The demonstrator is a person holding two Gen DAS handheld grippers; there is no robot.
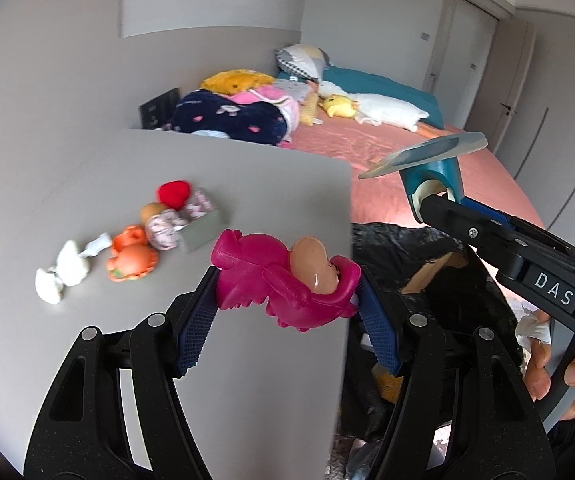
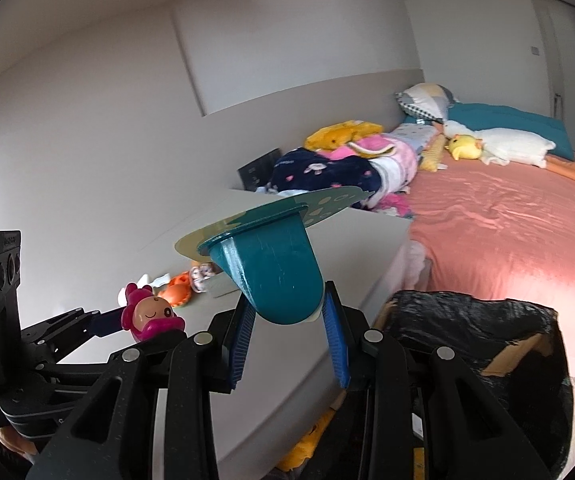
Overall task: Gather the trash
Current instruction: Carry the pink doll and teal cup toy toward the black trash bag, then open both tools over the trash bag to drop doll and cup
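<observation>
Both tongs are loaded, the left gripper clamped on a magenta plastic doll toy and the right gripper pinching a teal plastic cup with peeled foil lid, neither yet over the black-lined bin at near right, while small wrappers and toys remain on the grey table.

The black-lined trash bin is standing open-mouthed just beside the grey table, between it and the pink bed; nothing is covering its opening. Small toys and wrappers are crowding the table's middle, leaving its near edge bare; the right gripper is hanging above the bin.
</observation>
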